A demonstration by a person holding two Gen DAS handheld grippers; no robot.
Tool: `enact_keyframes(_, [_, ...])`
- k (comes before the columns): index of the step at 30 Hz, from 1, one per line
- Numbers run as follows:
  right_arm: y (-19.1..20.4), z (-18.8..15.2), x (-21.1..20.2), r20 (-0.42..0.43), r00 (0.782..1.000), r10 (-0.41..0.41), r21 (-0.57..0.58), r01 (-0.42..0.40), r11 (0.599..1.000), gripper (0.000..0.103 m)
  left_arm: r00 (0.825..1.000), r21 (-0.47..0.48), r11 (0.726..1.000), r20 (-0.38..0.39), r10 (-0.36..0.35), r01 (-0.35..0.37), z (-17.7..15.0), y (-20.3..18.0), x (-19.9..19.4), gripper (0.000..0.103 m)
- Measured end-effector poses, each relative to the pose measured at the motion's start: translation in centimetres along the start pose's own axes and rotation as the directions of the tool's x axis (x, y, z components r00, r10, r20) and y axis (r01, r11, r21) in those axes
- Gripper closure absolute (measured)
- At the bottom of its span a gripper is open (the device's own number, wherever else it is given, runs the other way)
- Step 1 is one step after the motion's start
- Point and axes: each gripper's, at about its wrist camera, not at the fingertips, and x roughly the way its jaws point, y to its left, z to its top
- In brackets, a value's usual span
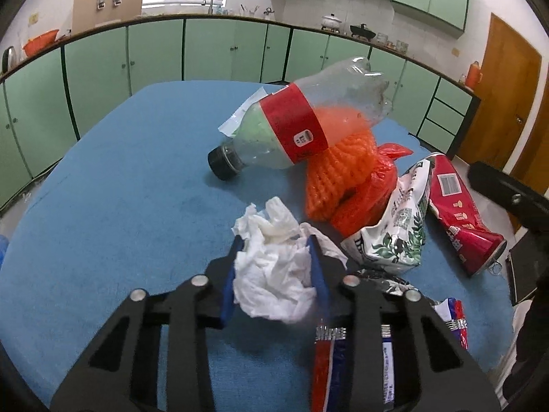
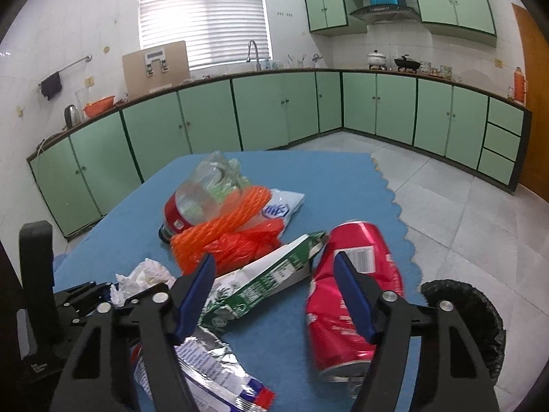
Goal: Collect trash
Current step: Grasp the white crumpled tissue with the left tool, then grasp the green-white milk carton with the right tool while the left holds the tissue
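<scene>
My left gripper (image 1: 276, 243) is shut on a crumpled white tissue (image 1: 274, 274), held just above the blue table (image 1: 120, 206); the tissue also shows in the right wrist view (image 2: 144, 276). My right gripper (image 2: 274, 262) is open and empty over the table, its right finger against a crushed red can (image 2: 353, 295), which also shows in the left wrist view (image 1: 459, 216). A clear plastic bottle (image 1: 295, 127) with a red label lies on orange foam netting (image 1: 336, 175) and a red plastic bag (image 1: 374, 199). A green-and-white carton (image 2: 260, 288) lies between my right fingers.
A foil snack wrapper (image 2: 212, 370) lies at the near table edge. A black-lined bin (image 2: 473, 322) stands right of the table. A white wrapper (image 2: 281, 206) lies behind the bottle. Green kitchen cabinets (image 2: 260, 113) run along the far walls.
</scene>
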Motion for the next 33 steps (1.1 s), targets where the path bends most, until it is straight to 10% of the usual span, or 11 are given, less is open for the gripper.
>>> enact_keyframes(23, [0.1, 0.5, 4.9, -0.15, 0.988, -0.018, 0.09, 0.032, 0.995, 0.054, 0.992, 0.024, 0.999, 0.118, 0.041, -0.044, 2.3, -0.3, -1.7, 0.084])
enact_keyframes(33, [0.4, 0.8, 4.6, -0.184, 0.982, 0.052, 0.018, -0.05, 0.999, 0.096, 0.994, 0.017, 0.999, 0.107, 0.029, -0.031, 2.2, 0.3, -1.1, 0.084])
